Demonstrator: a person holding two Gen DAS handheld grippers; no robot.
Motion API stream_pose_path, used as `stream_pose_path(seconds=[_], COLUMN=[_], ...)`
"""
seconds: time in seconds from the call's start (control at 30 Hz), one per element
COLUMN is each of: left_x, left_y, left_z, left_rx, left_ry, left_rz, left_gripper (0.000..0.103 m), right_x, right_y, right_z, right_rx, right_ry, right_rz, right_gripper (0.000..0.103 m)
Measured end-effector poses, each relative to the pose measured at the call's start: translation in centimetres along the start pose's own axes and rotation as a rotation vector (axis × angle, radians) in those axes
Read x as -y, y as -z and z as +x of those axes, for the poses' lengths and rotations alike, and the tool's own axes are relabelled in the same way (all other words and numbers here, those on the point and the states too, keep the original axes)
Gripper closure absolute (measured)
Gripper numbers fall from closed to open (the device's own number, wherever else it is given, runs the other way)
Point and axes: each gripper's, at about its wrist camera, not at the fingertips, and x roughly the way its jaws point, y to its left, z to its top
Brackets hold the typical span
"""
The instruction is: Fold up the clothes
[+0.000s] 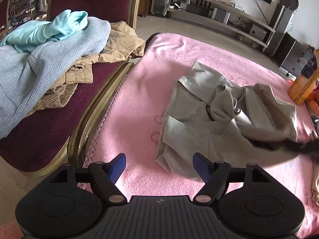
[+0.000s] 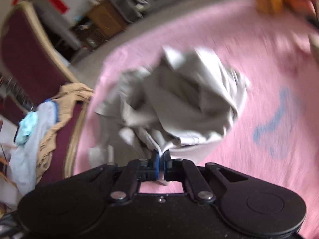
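Observation:
A grey garment (image 1: pixel 217 117) lies partly folded and bunched on the pink towel (image 1: pixel 139 103) that covers the table. My left gripper (image 1: pixel 159 165) is open and empty, just short of the garment's near left corner. My right gripper (image 2: pixel 161 159) is shut on an edge of the grey garment (image 2: pixel 179 99) and holds it bunched above the pink towel (image 2: pixel 269 99); that view is blurred by motion. In the left wrist view the right gripper shows only as a dark blur (image 1: pixel 307 146) at the garment's right edge.
A maroon chair (image 1: pixel 45 123) with a gold frame stands left of the table and holds a pile of blue, turquoise and tan clothes (image 1: pixel 49 55). An orange bottle (image 1: pixel 305 83) and packets stand at the table's right edge. A TV stand lies beyond.

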Motion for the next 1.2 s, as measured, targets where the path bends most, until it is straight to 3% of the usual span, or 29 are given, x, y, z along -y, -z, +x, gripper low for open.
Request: stream_pose_path(seconds=[0.1, 0.2, 0.3, 0.33, 0.37, 0.4, 0.5, 0.67, 0.87, 1.0, 1.1, 1.17, 1.2], left_x=[-0.5, -0.3, 0.8, 1.3, 1.8, 2.4, 3.8, 5.2, 6.3, 7.7, 8.1, 7.8, 7.6], left_y=[0.0, 0.2, 0.6, 0.7, 1.0, 1.2, 2.0, 2.6, 2.6, 3.3, 3.7, 3.6, 3.6], left_z=[-0.6, -1.2, -1.3, -1.3, -1.3, -1.3, -1.2, -0.5, 0.6, 0.9, 1.3, 1.3, 1.2], left_rx=[0.023, 0.029, 0.017, 0.012, 0.007, 0.002, -0.008, -0.028, -0.043, -0.049, -0.069, -0.071, -0.07], left_ry=[0.018, 0.054, 0.087, 0.096, 0.103, 0.11, 0.118, 0.111, 0.095, 0.091, 0.094, 0.097, 0.097], left_rz=[-0.021, -0.011, 0.031, 0.048, 0.07, 0.092, 0.156, 0.208, 0.218, 0.294, 0.315, 0.306, 0.298], left_gripper=[0.033, 0.039, 0.04, 0.04, 0.04, 0.042, 0.044, 0.047, 0.047, 0.045, 0.045, 0.044, 0.044], right_x=[-2.1, -2.5, 0.2, 1.7, 3.5, 5.2, 9.2, 12.3, 12.6, 11.9, 12.2, 12.8, 13.2], right_y=[-3.0, -5.5, -7.7, -8.3, -8.6, -8.9, -8.1, -5.4, -0.6, 2.3, 3.3, 3.3, 3.2], right_z=[-6.7, -13.6, -17.2, -17.2, -16.7, -16.3, -14.1, -10.5, -6.2, -2.4, -0.4, 0.2, 0.2], right_rx=[0.176, 0.353, 0.405, 0.38, 0.349, 0.318, 0.243, 0.174, 0.029, -0.118, -0.188, -0.17, -0.145], right_ry=[0.02, 0.105, 0.218, 0.243, 0.263, 0.282, 0.308, 0.214, -0.069, -0.158, -0.183, -0.142, -0.091], right_rz=[-0.179, -0.323, -0.341, -0.309, -0.263, -0.217, -0.133, -0.05, 0.107, 0.191, 0.314, 0.422, 0.47], right_gripper=[0.099, 0.1, 0.094, 0.087, 0.067, 0.061, 0.061, 0.056, 0.057, 0.057, 0.05, 0.034, 0.033])
